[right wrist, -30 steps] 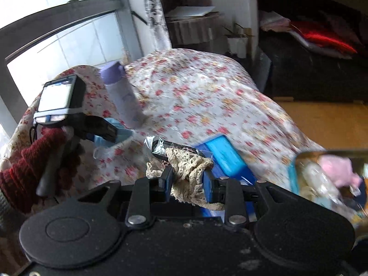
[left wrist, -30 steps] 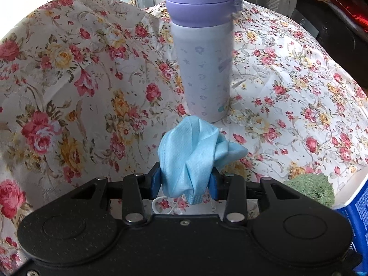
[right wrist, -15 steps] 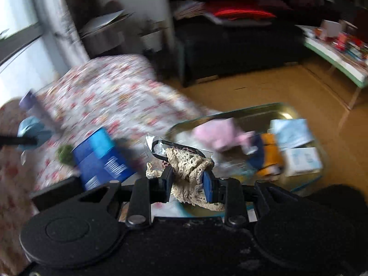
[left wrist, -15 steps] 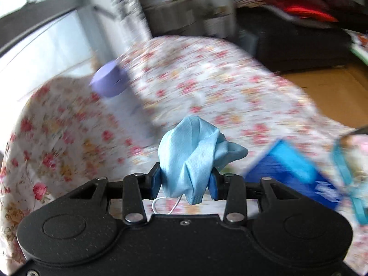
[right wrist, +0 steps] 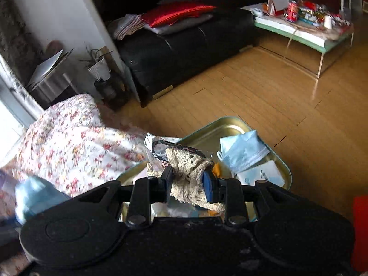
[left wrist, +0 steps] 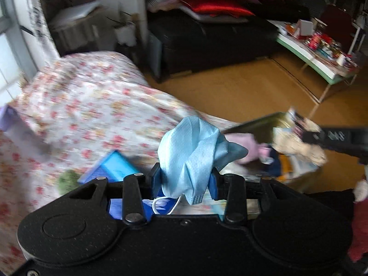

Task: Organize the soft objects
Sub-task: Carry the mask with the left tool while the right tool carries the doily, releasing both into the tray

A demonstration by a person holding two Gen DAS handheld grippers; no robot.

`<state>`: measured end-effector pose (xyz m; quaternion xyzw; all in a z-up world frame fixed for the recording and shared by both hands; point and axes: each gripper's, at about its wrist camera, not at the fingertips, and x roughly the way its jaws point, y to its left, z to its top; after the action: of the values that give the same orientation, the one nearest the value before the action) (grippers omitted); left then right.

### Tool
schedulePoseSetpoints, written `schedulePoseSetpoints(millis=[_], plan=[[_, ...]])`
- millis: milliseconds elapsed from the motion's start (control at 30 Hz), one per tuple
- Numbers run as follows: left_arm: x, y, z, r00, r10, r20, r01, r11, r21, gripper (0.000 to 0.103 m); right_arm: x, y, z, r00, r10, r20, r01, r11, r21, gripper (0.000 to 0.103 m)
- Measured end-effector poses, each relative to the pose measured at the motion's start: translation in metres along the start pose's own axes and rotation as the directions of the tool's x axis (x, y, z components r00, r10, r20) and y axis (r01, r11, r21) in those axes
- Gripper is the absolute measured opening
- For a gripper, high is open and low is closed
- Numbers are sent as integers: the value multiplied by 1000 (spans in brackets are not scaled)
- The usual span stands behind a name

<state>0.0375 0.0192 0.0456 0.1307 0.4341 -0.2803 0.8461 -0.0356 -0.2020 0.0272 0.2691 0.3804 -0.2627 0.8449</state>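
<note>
My left gripper (left wrist: 185, 180) is shut on a crumpled light blue face mask (left wrist: 193, 151), held above the floral-covered table (left wrist: 92, 105). My right gripper (right wrist: 187, 182) is shut on a cream lace cloth (right wrist: 188, 168) with a plastic wrapper behind it, held over a metal tin tray (right wrist: 230, 126). The tray holds another blue mask (right wrist: 243, 153) and a white packet (right wrist: 260, 174). In the left wrist view the tray (left wrist: 260, 122) lies to the right with a pink soft item (left wrist: 246, 145) in it, and the right gripper carries the lace cloth (left wrist: 296, 142) above it.
A blue box (left wrist: 110, 168) and a green fuzzy item (left wrist: 66, 179) lie on the floral cloth. A purple bottle (left wrist: 9, 119) stands at the far left. Beyond are a wooden floor (right wrist: 253, 87), a black sofa (right wrist: 184, 39) and a cluttered low table (right wrist: 303, 25).
Both grippers have swung right, away from the purple bottle toward the tin tray, each still holding its item. The right gripper now hovers over the tray.
</note>
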Motion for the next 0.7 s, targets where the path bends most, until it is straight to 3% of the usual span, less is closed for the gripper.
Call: schedulePoseSetpoints(millis=[267,433,633,700], plan=[[49,-48,3,992,-66,-107,62,998,-33,41,17,-12,12,999,-31,36,31,1000,-1,28],[71,-67,7,985,-95,-147,88,995,-53,43,38,-31,10,998,-32,-46,34,999,43,28],[76,-71,6,982,-111,-150,101,992,-73,69,47,-35,16,997,-57,-51,59,997,43,28],[77,-68,6,982,-119,-149,106,990,-89,70,50,-34,16,996,-63,-62,66,997,38,28]])
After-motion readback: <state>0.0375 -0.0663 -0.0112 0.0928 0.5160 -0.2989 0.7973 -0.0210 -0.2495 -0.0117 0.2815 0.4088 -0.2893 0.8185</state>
